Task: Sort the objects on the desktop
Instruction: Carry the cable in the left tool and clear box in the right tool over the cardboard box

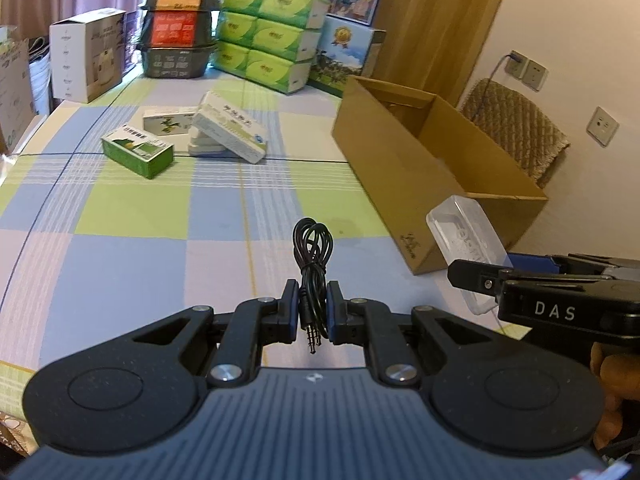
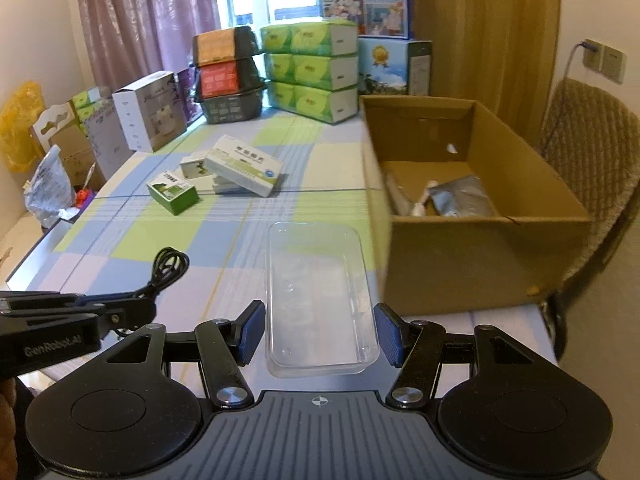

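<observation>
The left gripper (image 1: 313, 309) is closed on a coiled black cable (image 1: 313, 256), its plug hanging back between the pads, the loop sticking forward above the table (image 1: 140, 248); held this way the cable can likely be dropped as one bundle.

The right gripper (image 2: 320, 332) is spread wide around a clear tray (image 2: 320, 300), pads on either side of its near end with a gap on both sides, so it holds nothing yet (probably lining up to steady or lift the tray).

The right view looks down into the cardboard box (image 2: 480, 240) just beside the tray and shows a grey pouch and what may be a white tube inside; the left view shows only the box's outer wall. Both views show the small boxes (image 1: 138, 154) lying unsorted farther back.
</observation>
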Demonstrator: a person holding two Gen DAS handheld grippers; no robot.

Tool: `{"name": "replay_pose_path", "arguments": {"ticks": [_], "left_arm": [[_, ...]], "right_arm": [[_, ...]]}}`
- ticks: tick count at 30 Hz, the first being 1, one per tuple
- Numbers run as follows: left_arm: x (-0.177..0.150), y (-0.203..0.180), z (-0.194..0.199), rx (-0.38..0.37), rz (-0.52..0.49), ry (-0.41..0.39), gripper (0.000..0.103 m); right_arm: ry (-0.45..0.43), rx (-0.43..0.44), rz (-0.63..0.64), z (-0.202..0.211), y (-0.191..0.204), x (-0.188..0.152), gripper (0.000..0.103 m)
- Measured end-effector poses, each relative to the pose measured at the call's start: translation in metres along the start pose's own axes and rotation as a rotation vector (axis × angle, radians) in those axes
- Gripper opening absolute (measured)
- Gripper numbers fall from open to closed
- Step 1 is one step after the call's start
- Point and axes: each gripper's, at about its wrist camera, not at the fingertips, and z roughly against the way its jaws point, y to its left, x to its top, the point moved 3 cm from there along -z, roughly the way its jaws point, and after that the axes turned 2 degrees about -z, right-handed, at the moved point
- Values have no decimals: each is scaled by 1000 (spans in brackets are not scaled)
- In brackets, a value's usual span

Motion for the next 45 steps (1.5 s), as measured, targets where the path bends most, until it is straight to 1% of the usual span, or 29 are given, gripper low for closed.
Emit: {"name": "replay_pose_path", "arguments": {"ticks": [14, 32, 40, 45], "left_arm": [[-2, -49, -11, -69, -68, 23, 10], [6, -90, -27, -122, -147, 46, 10], [15, -113, -36, -149, -179, 43, 10], [21, -123, -40, -159, -182, 41, 10]], "right_arm": [[-2, -77, -85, 24, -58, -16, 56], [-17, -130, -148, 30, -104, -18, 56], [-44, -162, -168, 39, -123, -14, 56], [-62, -174, -169, 43, -132, -7, 56]]}}
